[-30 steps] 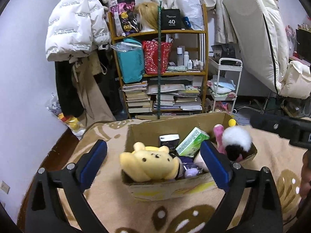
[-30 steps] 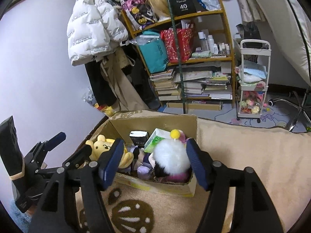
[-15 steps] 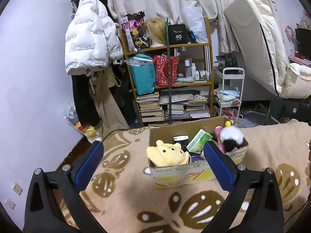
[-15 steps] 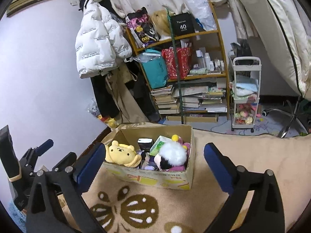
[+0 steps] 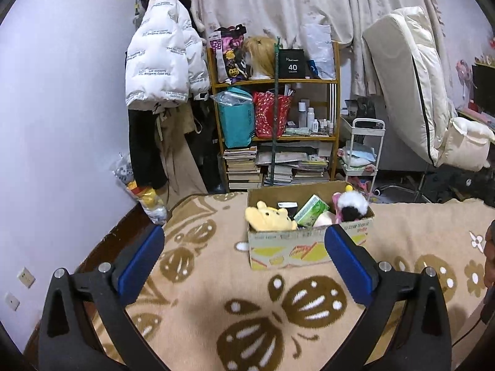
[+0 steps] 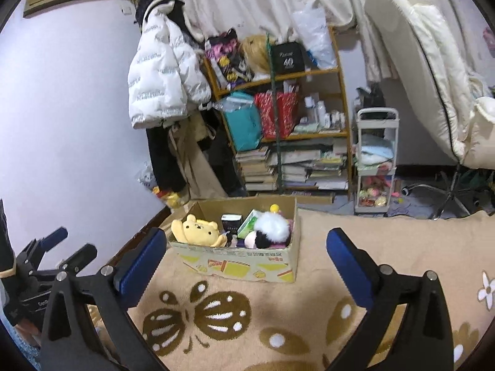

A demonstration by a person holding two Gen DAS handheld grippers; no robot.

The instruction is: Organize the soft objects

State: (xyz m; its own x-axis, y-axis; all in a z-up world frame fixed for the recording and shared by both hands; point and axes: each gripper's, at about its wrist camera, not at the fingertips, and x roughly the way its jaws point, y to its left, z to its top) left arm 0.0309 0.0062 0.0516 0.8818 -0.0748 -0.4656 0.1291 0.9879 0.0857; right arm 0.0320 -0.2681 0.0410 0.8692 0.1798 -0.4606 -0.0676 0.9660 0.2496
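Both grippers are spread wide and hold nothing. The left gripper (image 5: 244, 258) and the right gripper (image 6: 244, 258) hang above the patterned blanket (image 5: 216, 293), apart from the cardboard box (image 6: 244, 262) ahead of them. Inside the box lie the yellow bear plush (image 6: 199, 232) at its left side and the white-and-black plush (image 6: 270, 227) at its right.

A lived-in bedroom of a home: patterned beige blanket (image 5: 235, 309) on a bed, white puffer jacket (image 5: 164, 61) hanging on the wall, wooden shelf (image 5: 275, 123) crowded with books, bags and bottles, curtains (image 5: 278, 3), small white trolley (image 6: 376, 160).
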